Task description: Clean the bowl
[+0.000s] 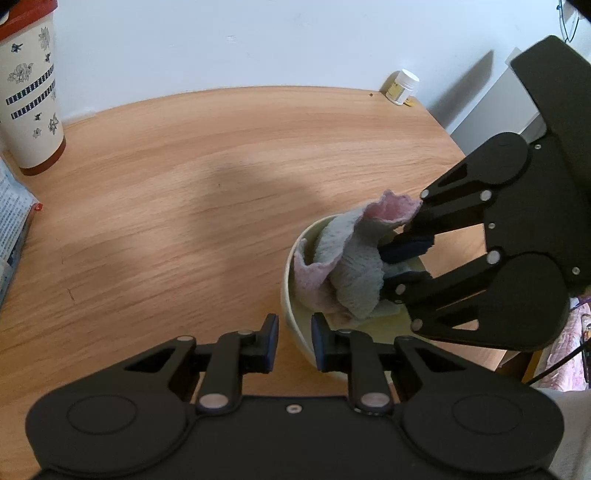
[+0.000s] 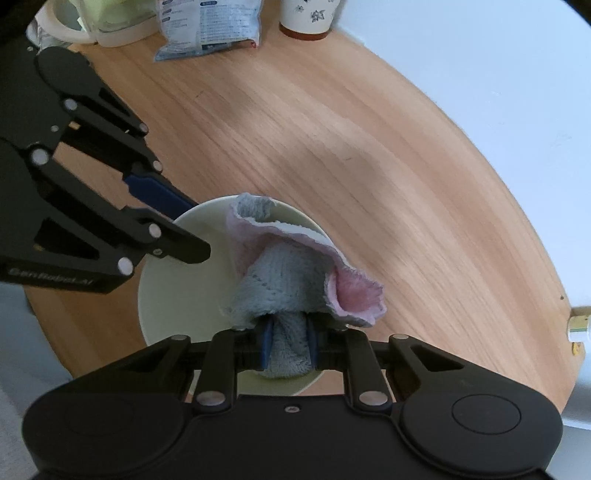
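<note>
1. Two grippers meet at the bowl (image 2: 177, 291): the left gripper (image 1: 294, 341) straddles its near rim, fingers pinching the wall.
2. Right gripper (image 2: 288, 345) pinches the cloth (image 2: 284, 280), bunched inside the bowl ahead of its fingertips.
3. Beyond the bowl stand a floral cup (image 1: 31, 96), packet (image 2: 210, 26) and small jar (image 1: 402, 86), well apart, obstructing nothing.
</note>
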Demonstrator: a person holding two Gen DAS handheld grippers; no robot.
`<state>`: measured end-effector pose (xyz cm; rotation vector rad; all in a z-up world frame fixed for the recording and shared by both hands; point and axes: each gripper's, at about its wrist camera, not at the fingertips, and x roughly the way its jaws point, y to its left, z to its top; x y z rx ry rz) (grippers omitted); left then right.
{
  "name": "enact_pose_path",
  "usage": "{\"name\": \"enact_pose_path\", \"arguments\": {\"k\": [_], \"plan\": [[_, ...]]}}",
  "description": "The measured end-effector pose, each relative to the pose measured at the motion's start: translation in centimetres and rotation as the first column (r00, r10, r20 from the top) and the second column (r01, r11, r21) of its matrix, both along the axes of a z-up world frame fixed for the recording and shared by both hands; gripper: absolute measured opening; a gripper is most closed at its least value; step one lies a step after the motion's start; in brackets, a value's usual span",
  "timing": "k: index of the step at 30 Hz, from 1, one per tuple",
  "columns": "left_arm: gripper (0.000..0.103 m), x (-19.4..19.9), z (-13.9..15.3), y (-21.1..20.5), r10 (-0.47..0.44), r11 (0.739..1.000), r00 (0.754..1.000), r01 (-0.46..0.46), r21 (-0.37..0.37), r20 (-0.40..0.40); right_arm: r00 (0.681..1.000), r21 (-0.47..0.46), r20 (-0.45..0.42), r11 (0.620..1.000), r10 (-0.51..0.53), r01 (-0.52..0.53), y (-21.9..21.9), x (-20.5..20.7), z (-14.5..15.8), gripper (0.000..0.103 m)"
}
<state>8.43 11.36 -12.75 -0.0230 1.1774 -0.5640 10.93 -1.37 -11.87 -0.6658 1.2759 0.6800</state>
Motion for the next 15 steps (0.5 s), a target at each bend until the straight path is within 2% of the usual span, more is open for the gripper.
{"name": "enact_pose_path", "arguments": {"k": [10,15], "plan": [[0.019,0.0,-0.2,-0.3,0.042,0.999,0.999,-0.042,-0.006,-0.028,0.996,0.065,-0.083,0.997,-0.045,0.051,0.6,1.9,-1.4,0.023],[0.018,0.0,-0.2,-0.1,0.062,0.998,0.997,-0.063,-0.019,-0.042,0.988,0.142,-0.127,0.985,-0.082,0.100,0.5,2.0,-1.4,0.023]]}}
